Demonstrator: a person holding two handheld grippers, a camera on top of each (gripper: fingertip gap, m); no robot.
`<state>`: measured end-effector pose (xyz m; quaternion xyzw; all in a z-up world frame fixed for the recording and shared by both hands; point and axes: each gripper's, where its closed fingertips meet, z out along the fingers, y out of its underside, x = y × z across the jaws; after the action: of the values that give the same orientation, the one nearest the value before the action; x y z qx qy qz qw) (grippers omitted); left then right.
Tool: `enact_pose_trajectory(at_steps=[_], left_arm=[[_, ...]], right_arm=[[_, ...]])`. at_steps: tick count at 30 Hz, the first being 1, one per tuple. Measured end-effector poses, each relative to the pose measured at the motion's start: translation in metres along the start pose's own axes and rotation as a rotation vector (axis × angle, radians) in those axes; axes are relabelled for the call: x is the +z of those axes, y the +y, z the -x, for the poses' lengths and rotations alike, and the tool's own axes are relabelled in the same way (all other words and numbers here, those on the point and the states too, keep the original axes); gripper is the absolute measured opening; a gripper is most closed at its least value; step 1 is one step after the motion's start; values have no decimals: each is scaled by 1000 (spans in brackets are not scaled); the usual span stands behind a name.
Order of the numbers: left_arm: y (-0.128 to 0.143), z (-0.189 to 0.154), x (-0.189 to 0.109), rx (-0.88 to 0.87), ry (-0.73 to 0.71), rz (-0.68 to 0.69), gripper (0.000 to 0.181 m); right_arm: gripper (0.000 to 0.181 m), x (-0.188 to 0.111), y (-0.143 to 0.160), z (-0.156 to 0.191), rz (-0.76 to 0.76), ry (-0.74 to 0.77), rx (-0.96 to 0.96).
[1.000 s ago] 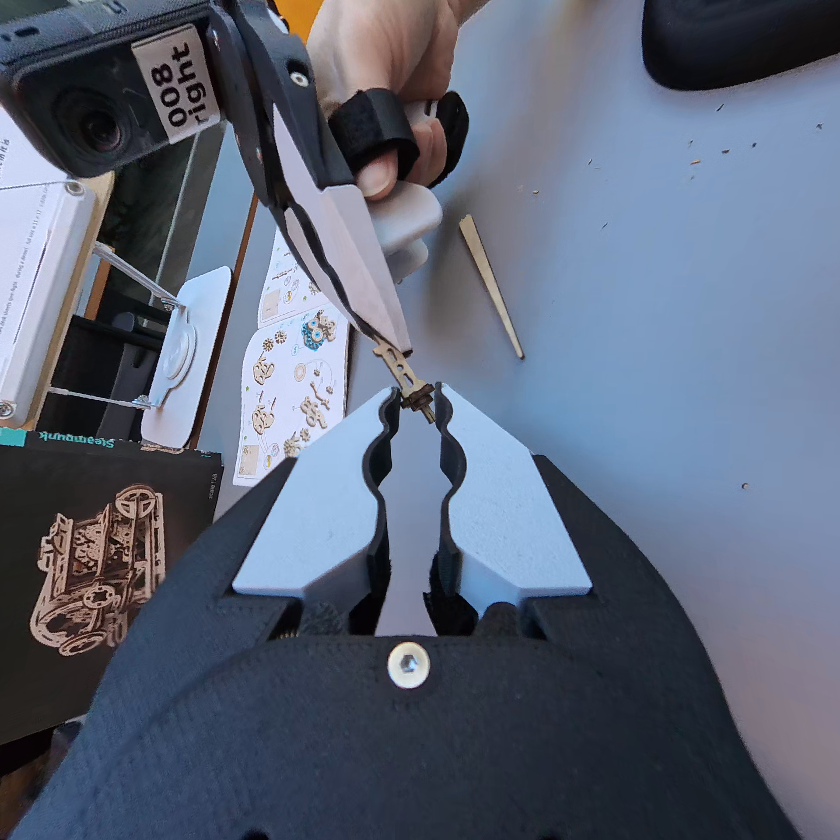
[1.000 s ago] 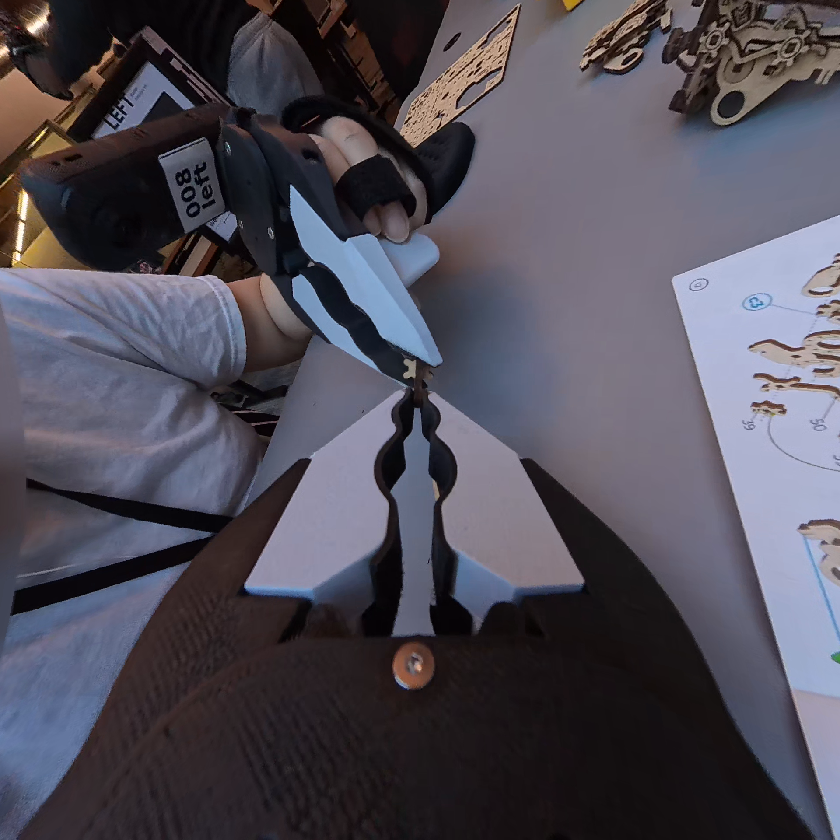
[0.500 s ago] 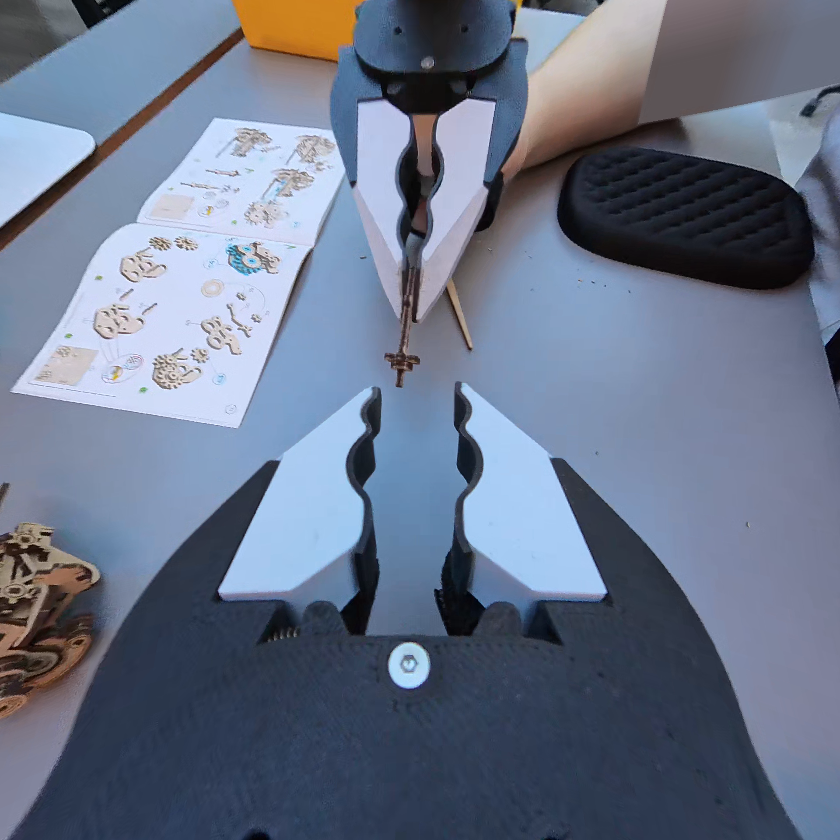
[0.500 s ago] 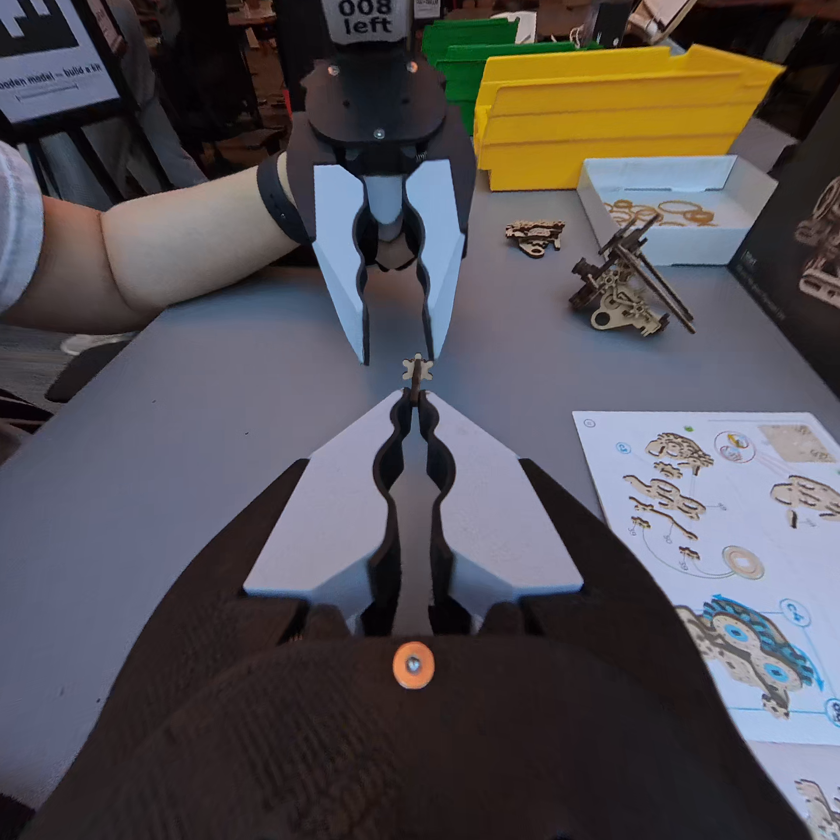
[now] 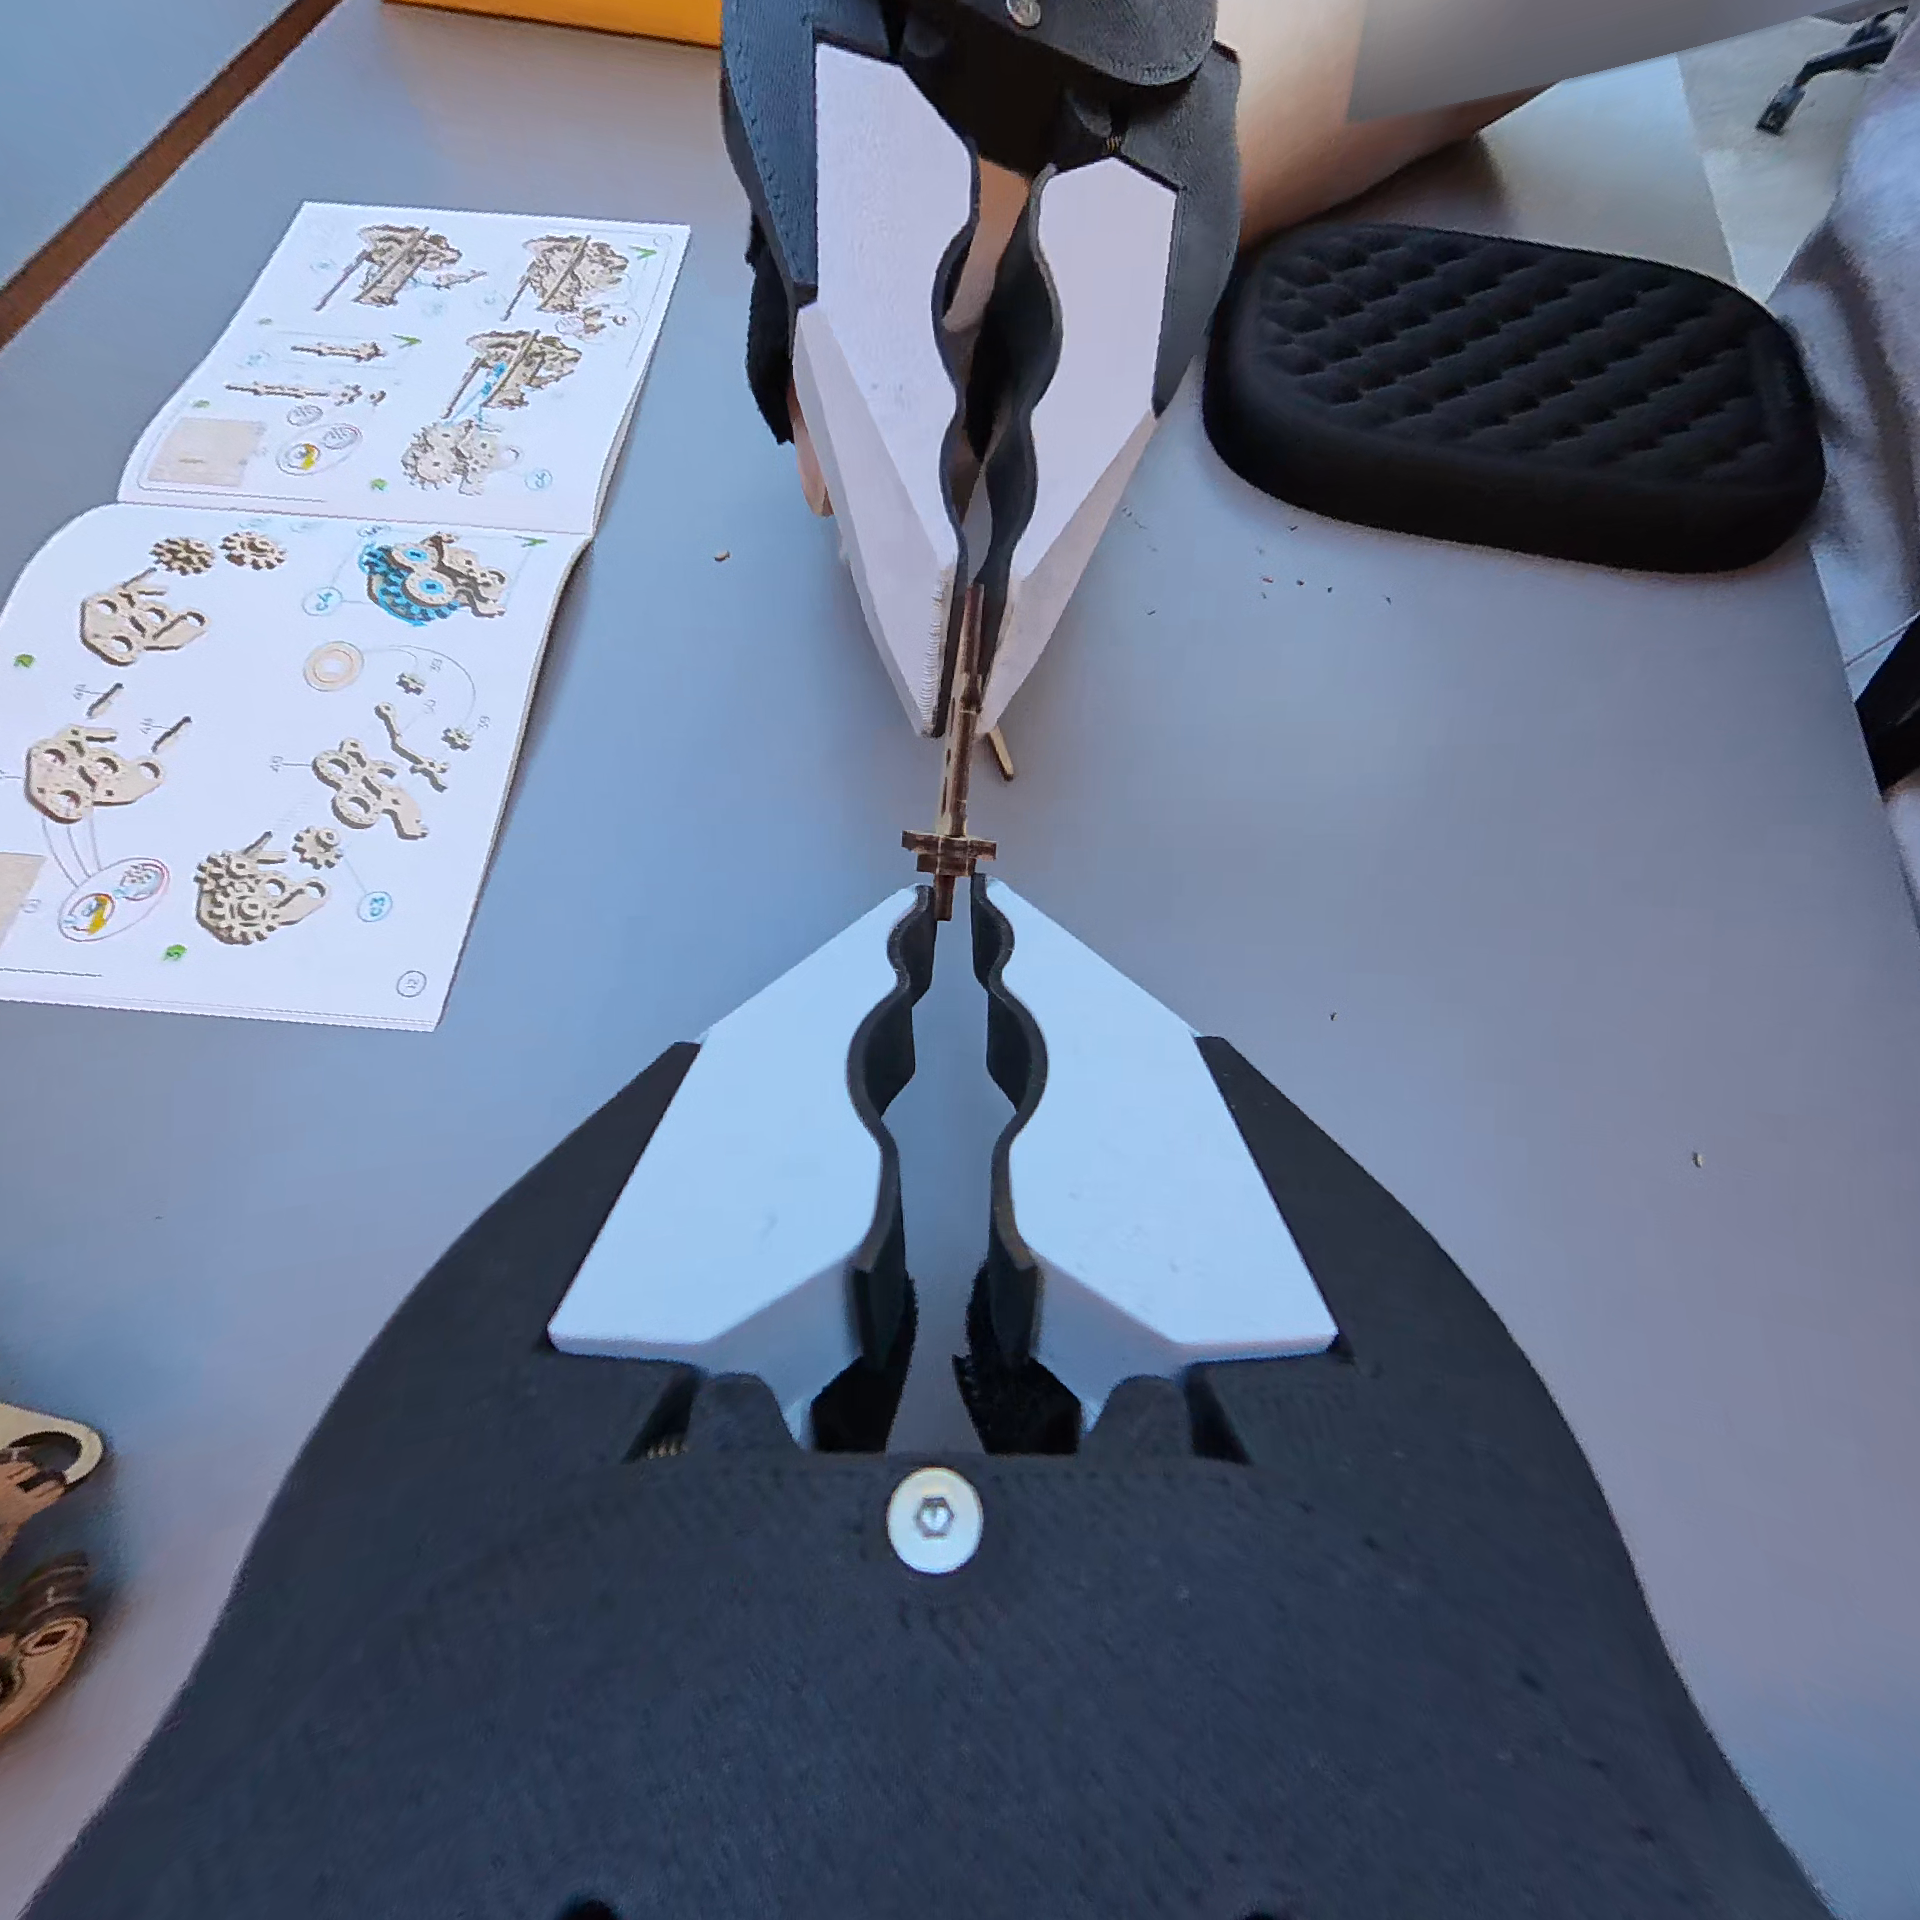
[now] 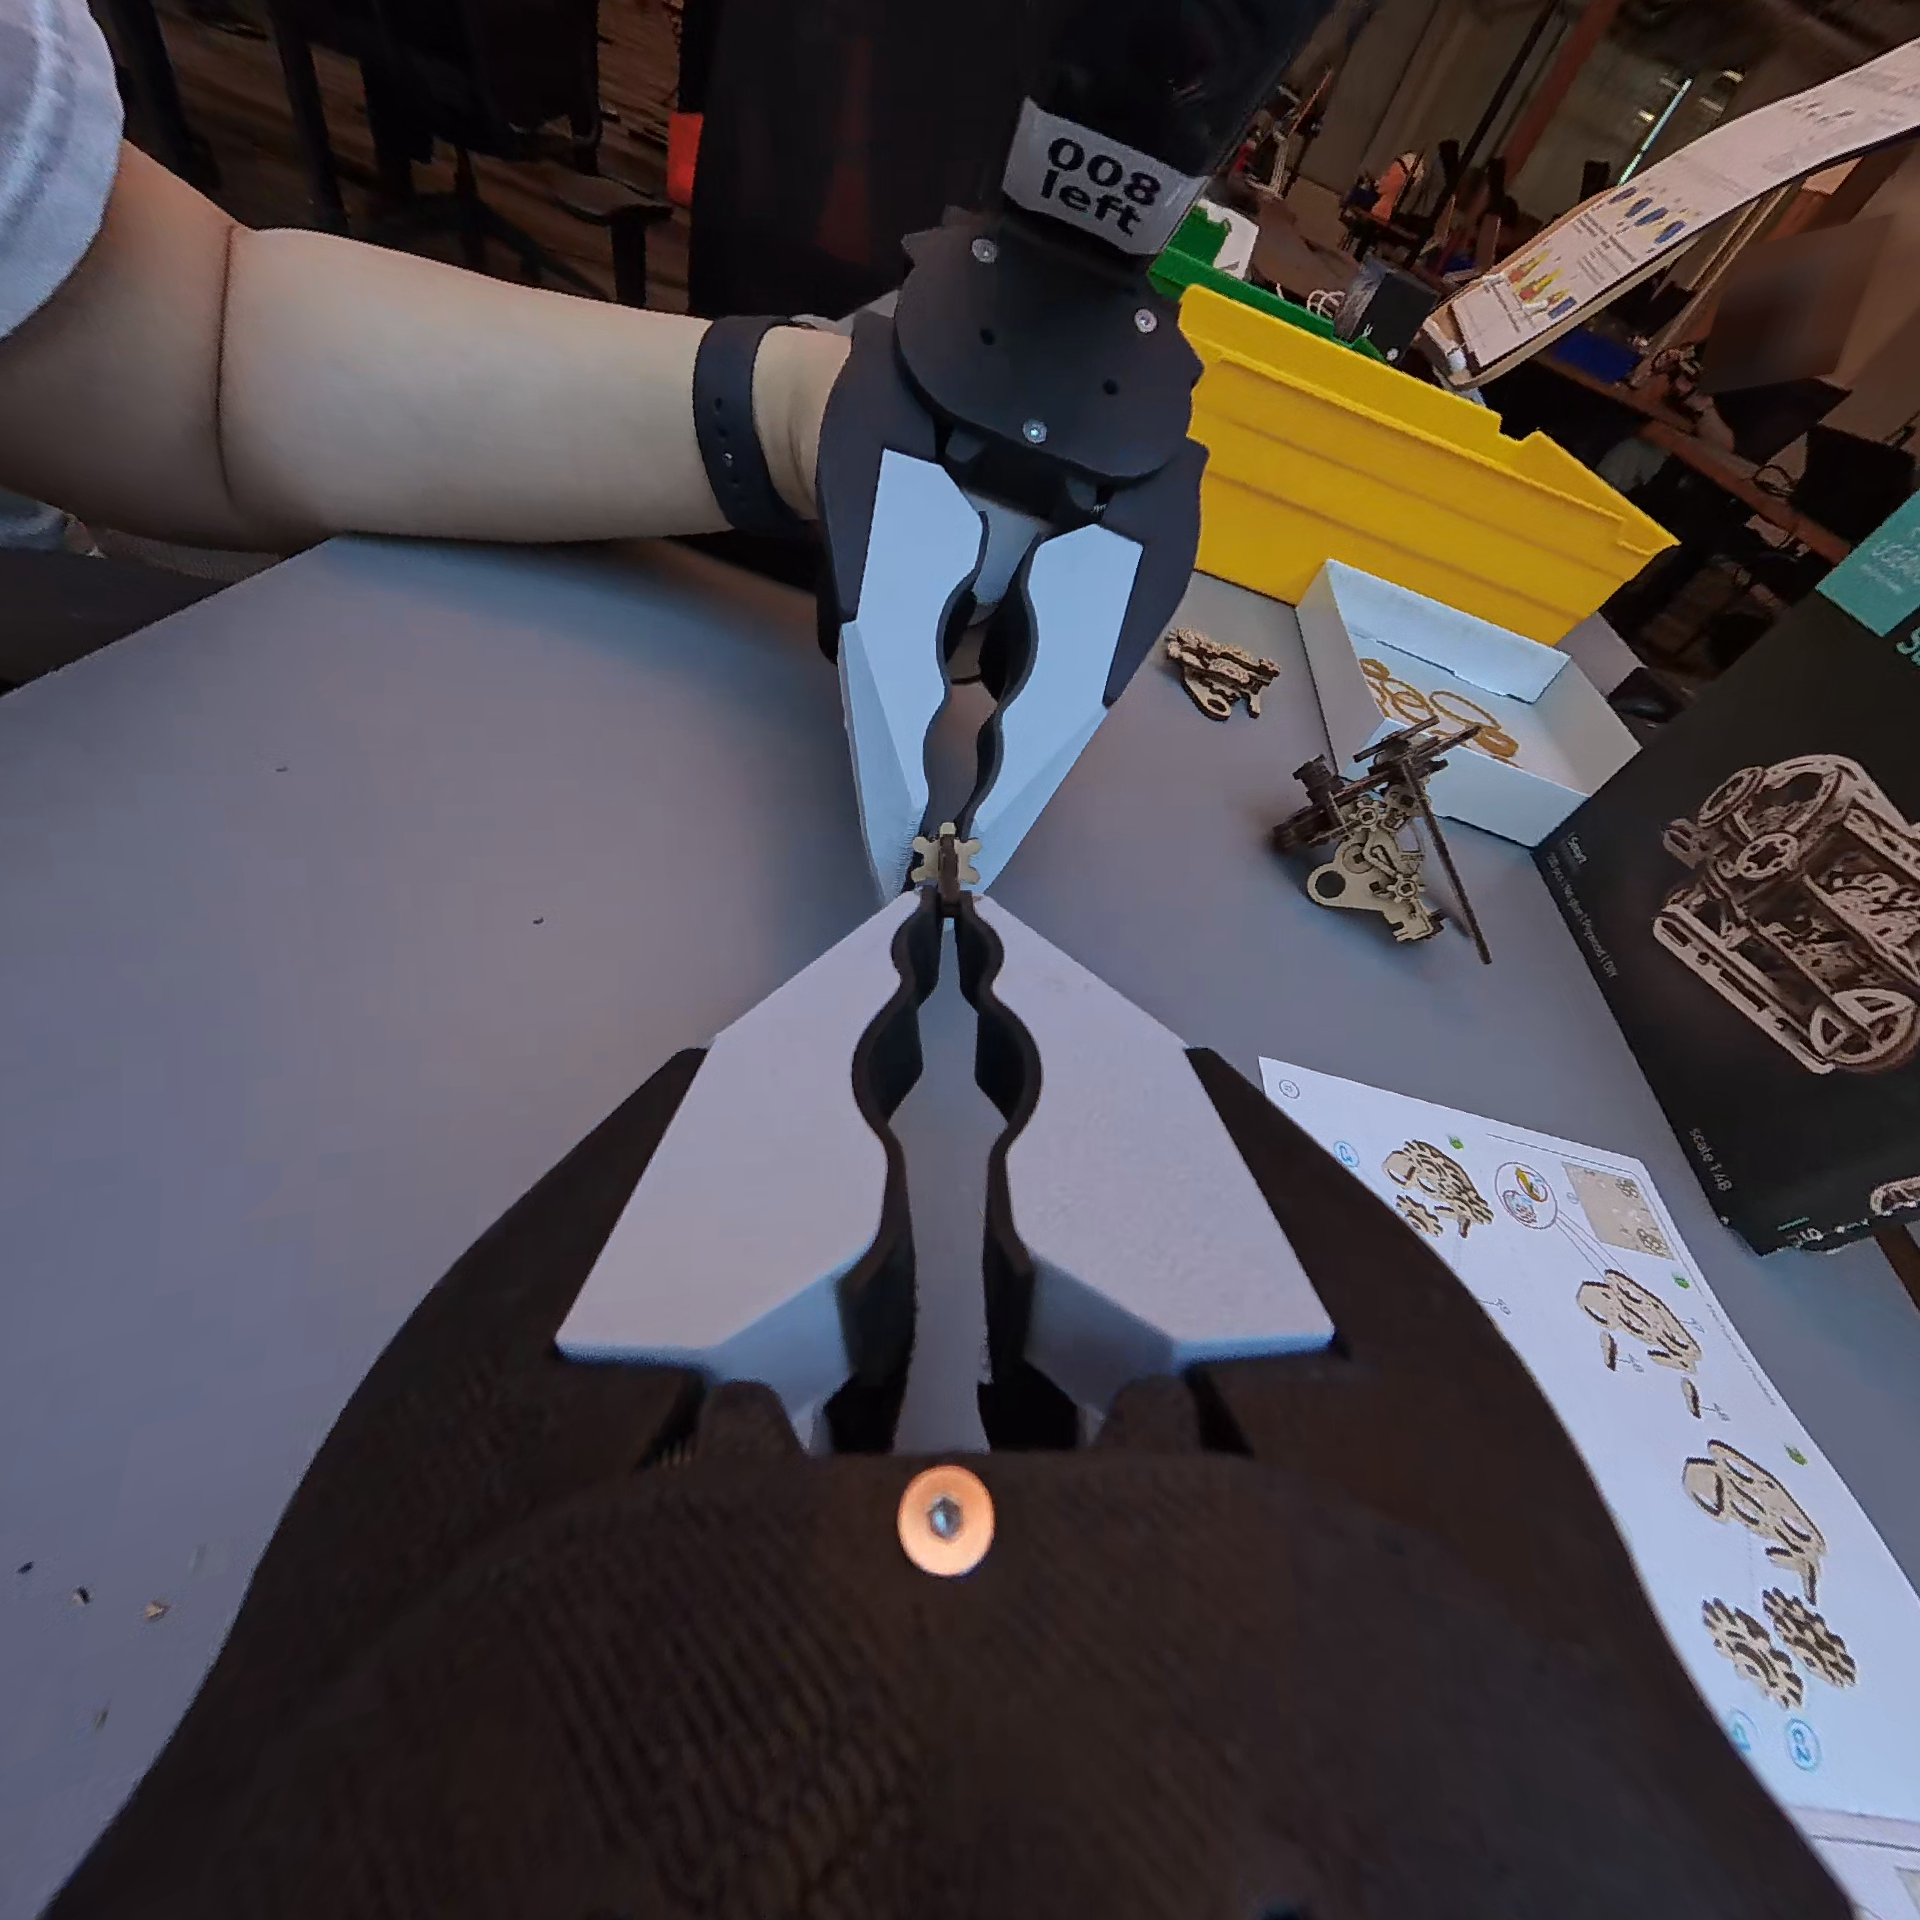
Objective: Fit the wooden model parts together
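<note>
A thin wooden shaft [image 5: 961, 717] carries a small cross-shaped wooden piece [image 5: 948, 847] near its free end. My right gripper [image 6: 940, 906] is shut on the shaft and holds it above the grey table; in the left wrist view it [image 5: 961, 717] points toward me from the top. My left gripper [image 5: 948, 891] faces it tip to tip, jaws closed to a narrow gap around the shaft's end just behind the cross piece. In the right wrist view the cross piece [image 6: 945, 857] sits between the left gripper's fingertips [image 6: 902, 852].
An open instruction booklet [image 5: 312, 644] lies left of the grippers; it also shows in the right wrist view [image 6: 1610, 1403]. A black padded rest [image 5: 1507, 395] lies at the right. Part-built wooden models [image 6: 1371, 852], a white tray [image 6: 1340, 623], a yellow bin [image 6: 1371, 488] and a black box [image 6: 1787, 935] stand nearby. The tips of both grippers are at nearly the same place.
Half a second ago my left gripper was open and clear of the shaft. It has moved up to the shaft's end and its jaws have narrowed around it. The right gripper still holds the shaft.
</note>
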<state>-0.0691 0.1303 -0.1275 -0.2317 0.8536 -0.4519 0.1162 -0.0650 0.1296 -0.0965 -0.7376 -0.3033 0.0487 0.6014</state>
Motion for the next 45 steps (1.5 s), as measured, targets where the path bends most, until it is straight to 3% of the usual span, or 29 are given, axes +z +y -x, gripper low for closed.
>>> enact_pose_trajectory(at_steps=[8,18,22,25,28,32,38,42,45], left_arm=[[-9,2,-6,-25,-6,-57,15],[-13,6,-8,-20,-37,-72,10],[-9,5,-8,0,-41,-37,0],[-3,20,-24,3,-139,-14,0],[0,63,-63,-72,-388,-61,3],[34,122,-108,-318,-728,-63,33],[59,154,-108,-589,-969,-102,81],[69,162,-98,-636,-1099,-59,99],[72,169,-93,-628,-1137,-46,101]], right_arm=[[0,-9,-9,-12,-84,0,119],[0,-11,-8,-14,-127,-57,220],[0,-8,-6,-11,-109,-67,205],[0,-8,-4,-10,-105,-80,213],[0,-5,-1,-5,-73,-92,192],[0,1,4,6,-13,-86,88],[0,5,4,14,6,-95,44],[0,5,4,12,2,-91,48],[0,5,4,12,5,-88,42]])
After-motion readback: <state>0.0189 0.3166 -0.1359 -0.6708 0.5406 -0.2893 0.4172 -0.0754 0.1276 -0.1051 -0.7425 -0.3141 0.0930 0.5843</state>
